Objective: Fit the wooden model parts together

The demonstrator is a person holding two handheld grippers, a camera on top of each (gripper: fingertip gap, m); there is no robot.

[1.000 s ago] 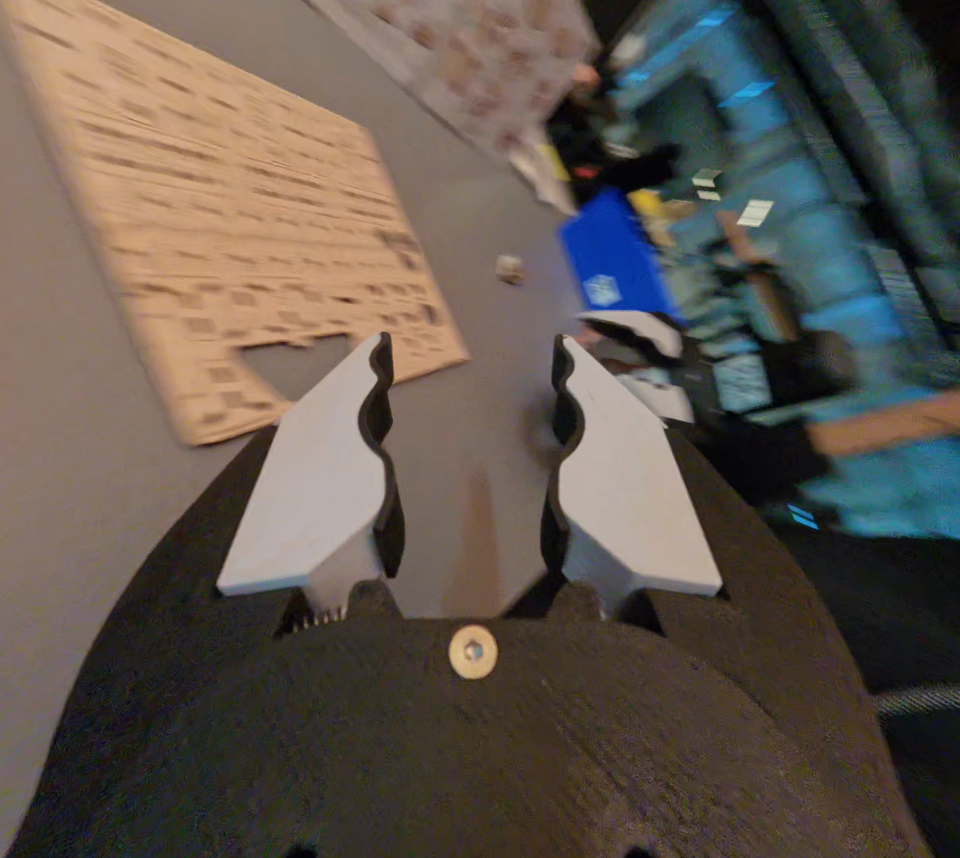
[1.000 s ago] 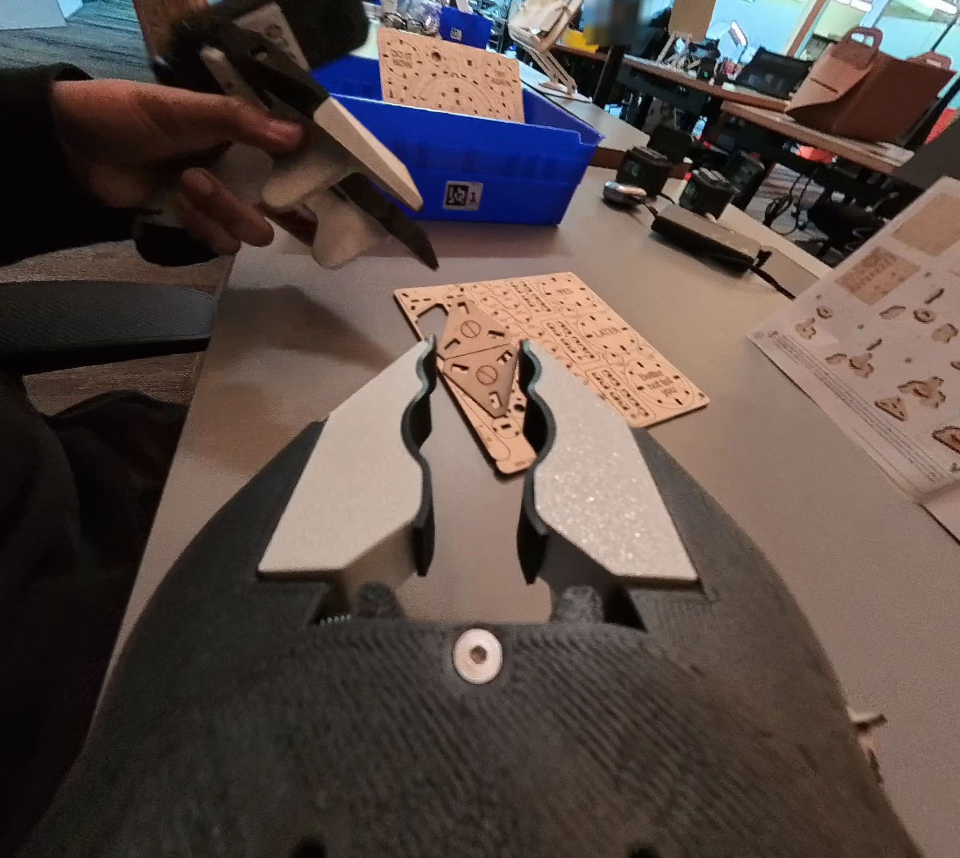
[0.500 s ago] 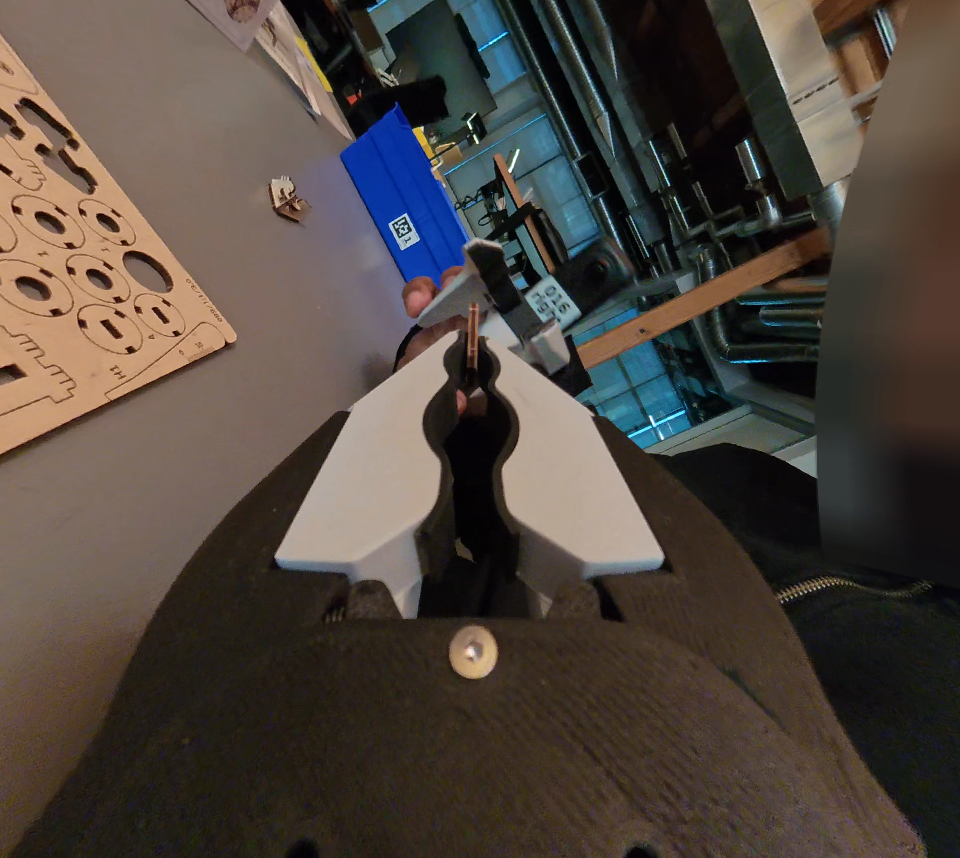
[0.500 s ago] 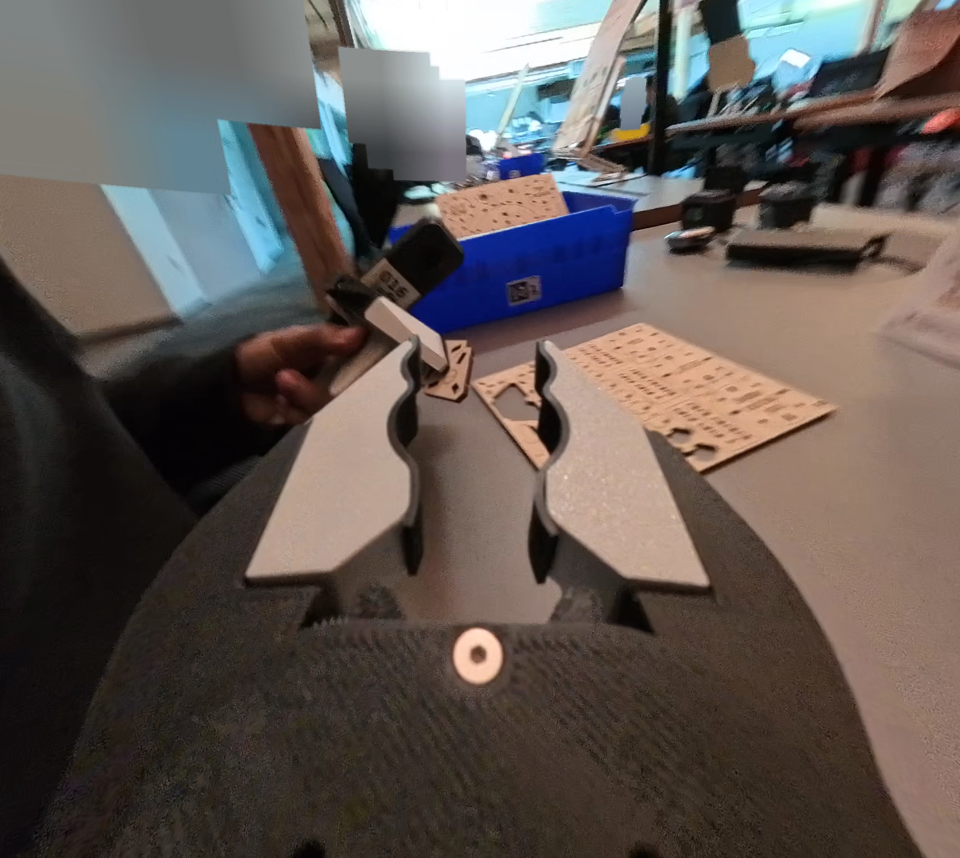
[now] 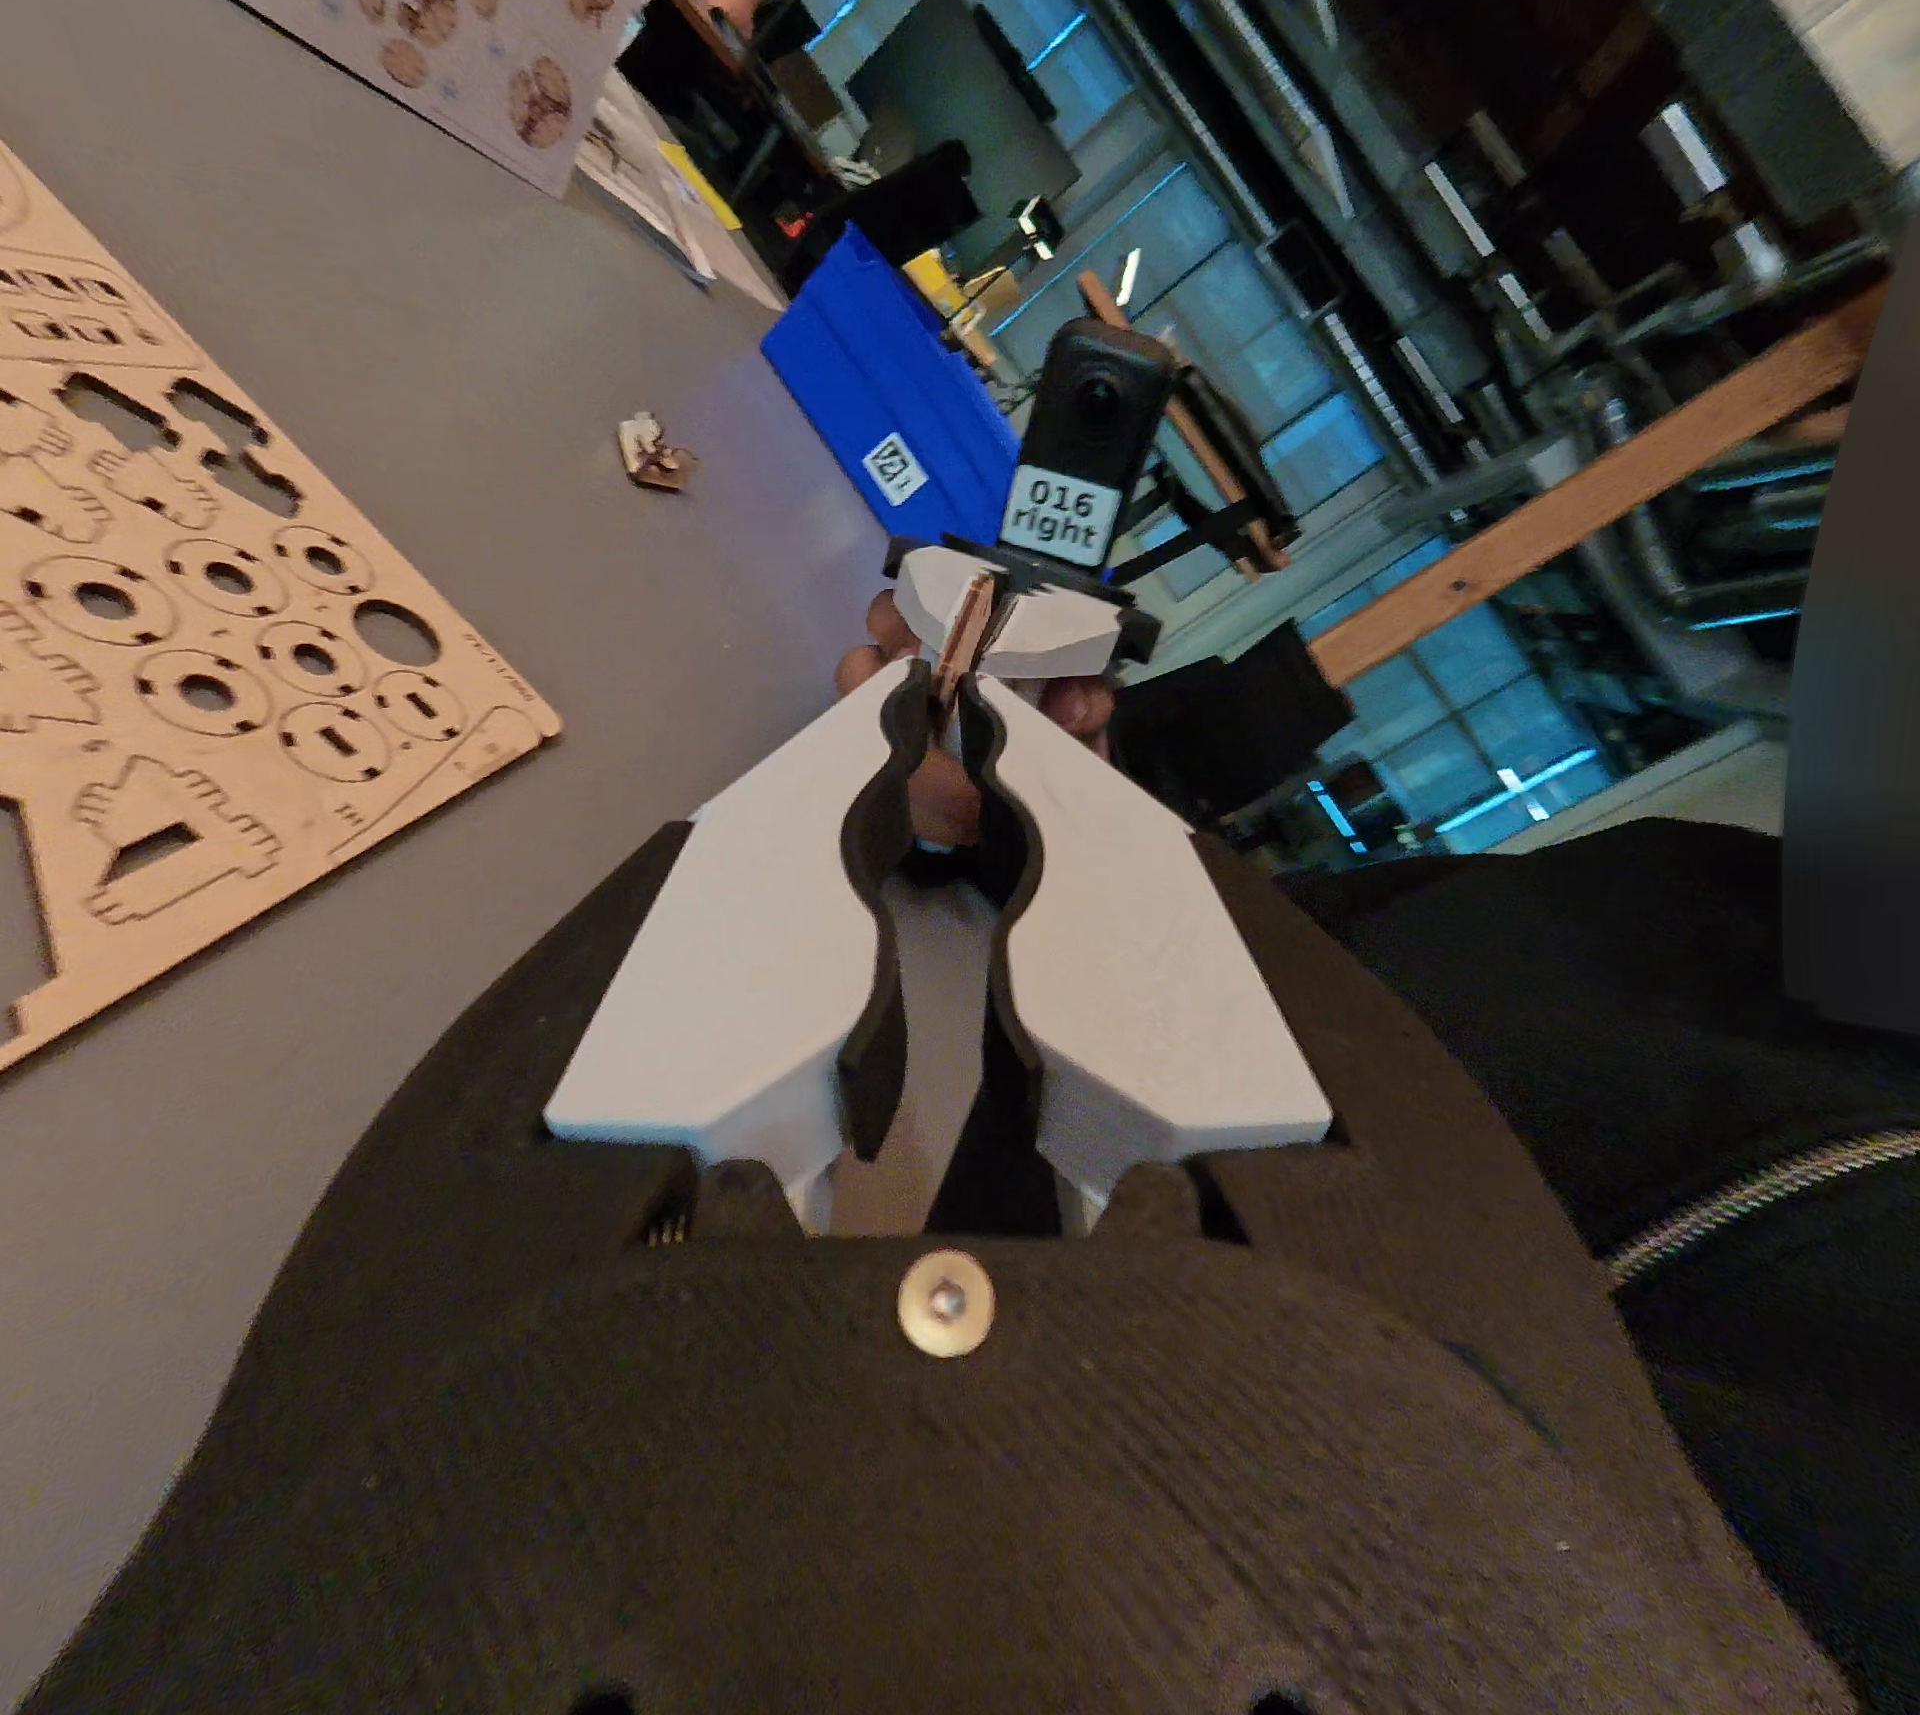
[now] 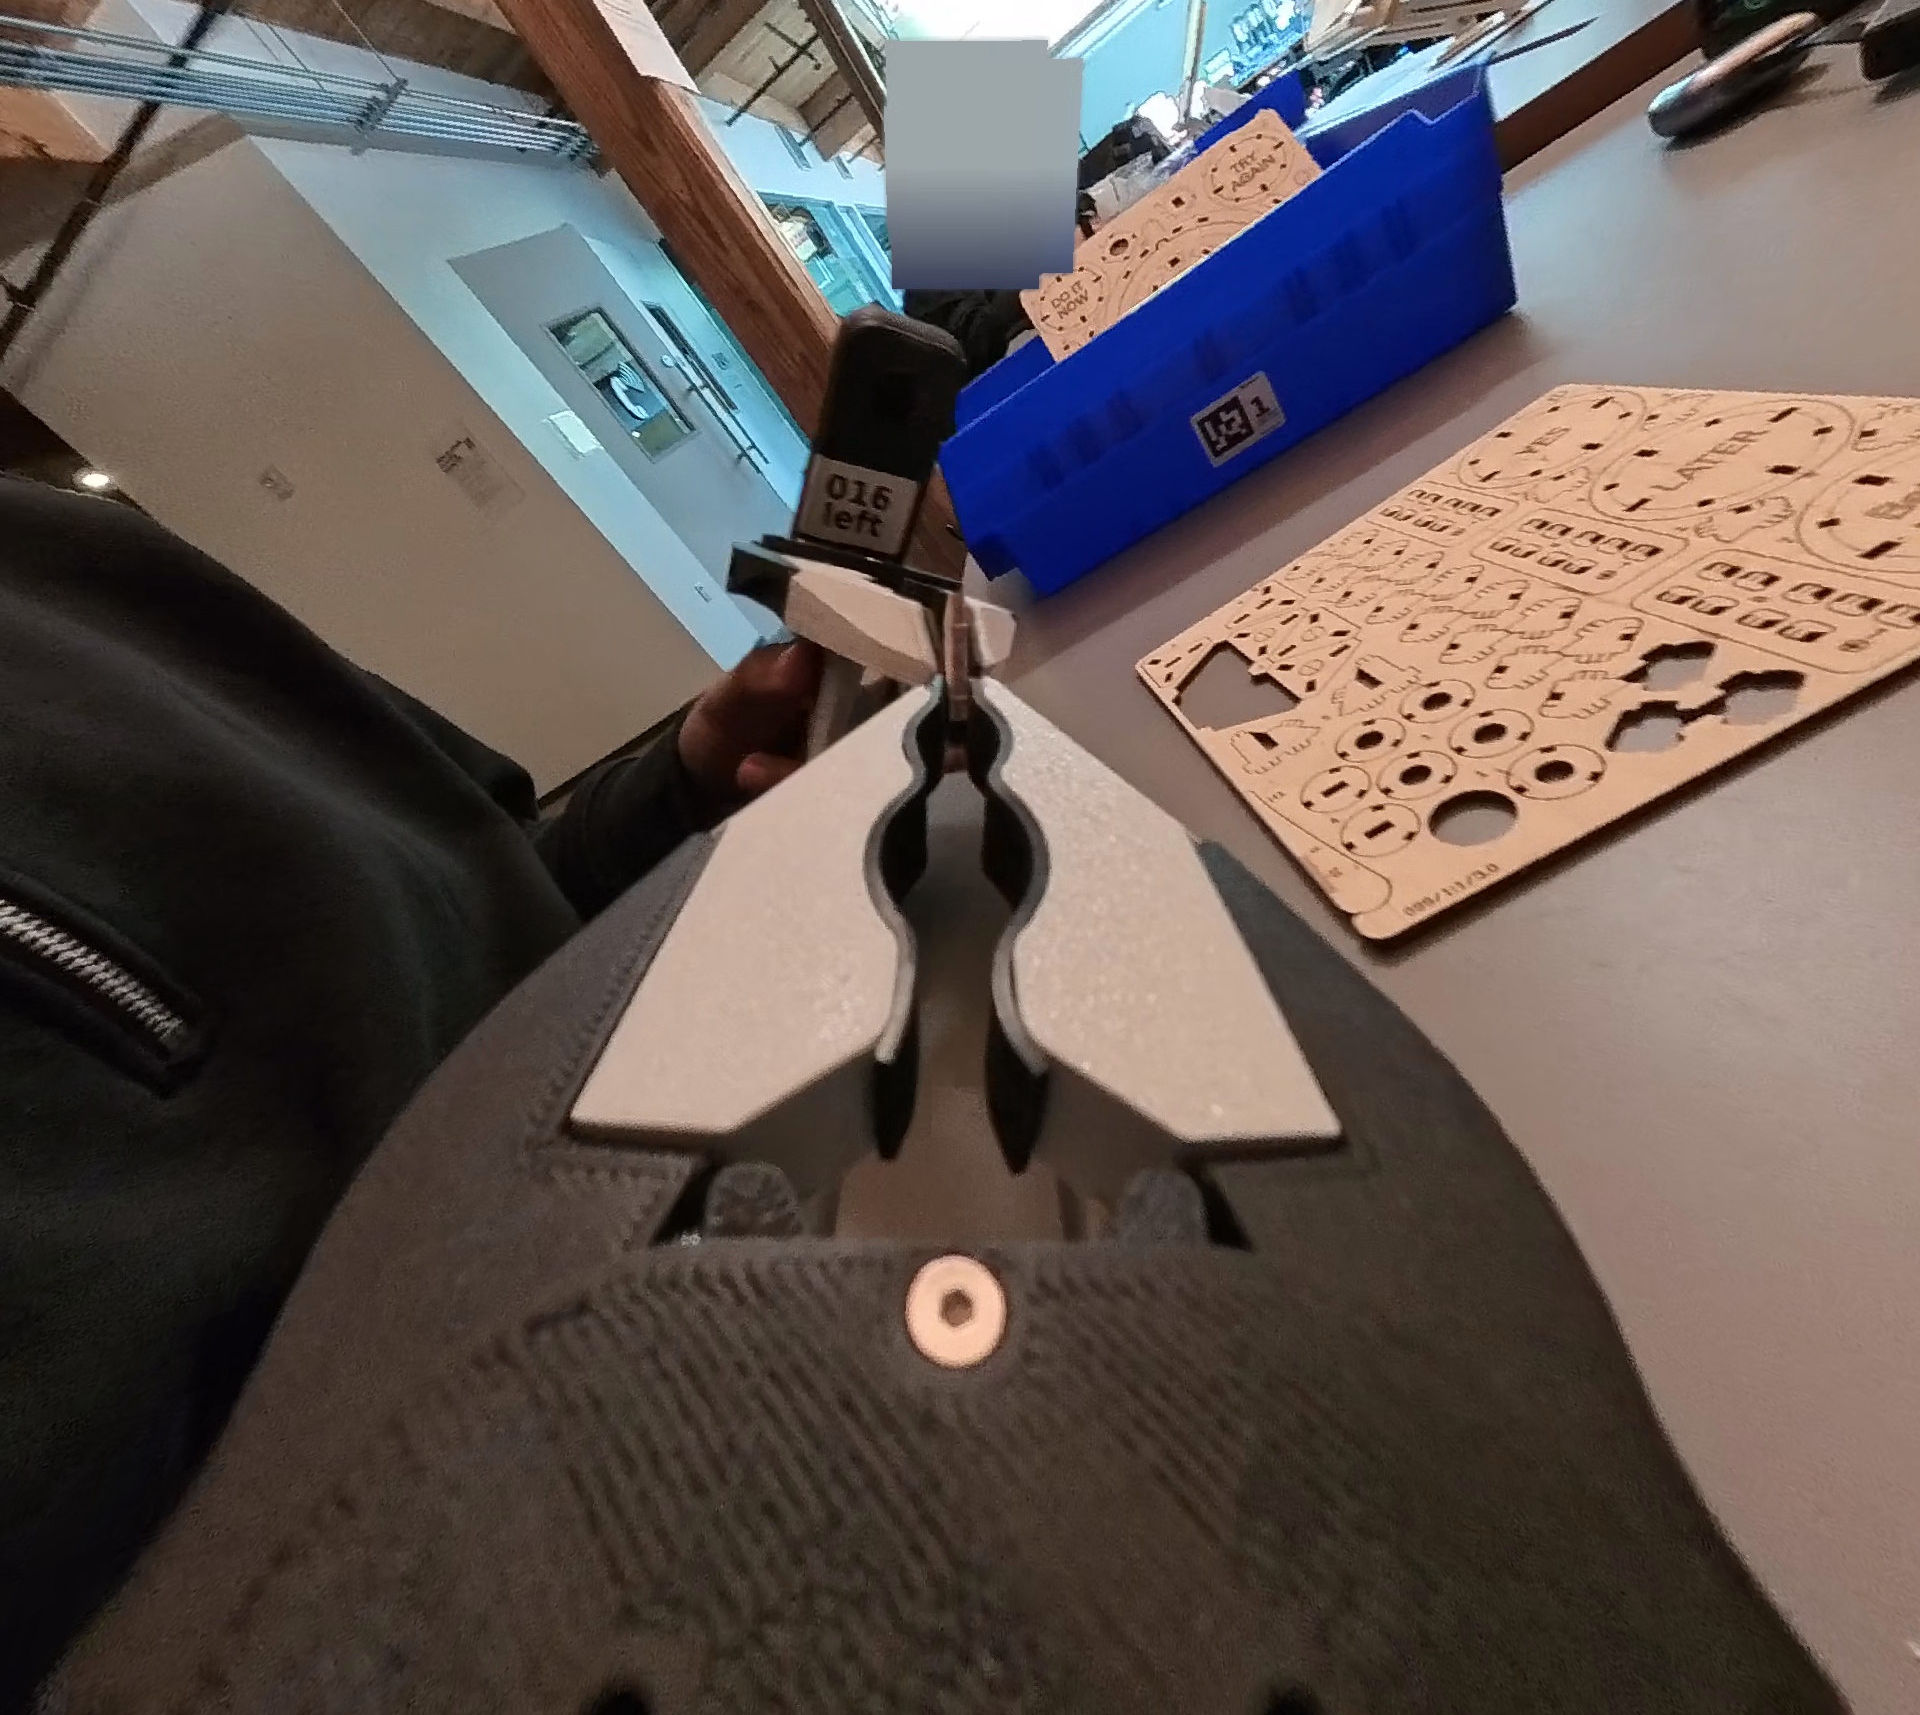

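Both grippers meet tip to tip above the grey table (image 6: 1558, 1094), each pinching the same thin wooden piece (image 5: 961, 642) edge-on. Left gripper (image 5: 943, 694): pads pressed onto the piece's near end. Right gripper (image 6: 956, 699): pads clamped on the other end. A hand (image 6: 748, 730) holds the left tool at 10 o'clock of the right's tips. Laser-cut wooden sheet (image 6: 1538, 689) lies flat at 3 o'clock; blue bin (image 6: 1247, 377) at 1 o'clock; small wooden scrap (image 5: 652, 455) near the bin.
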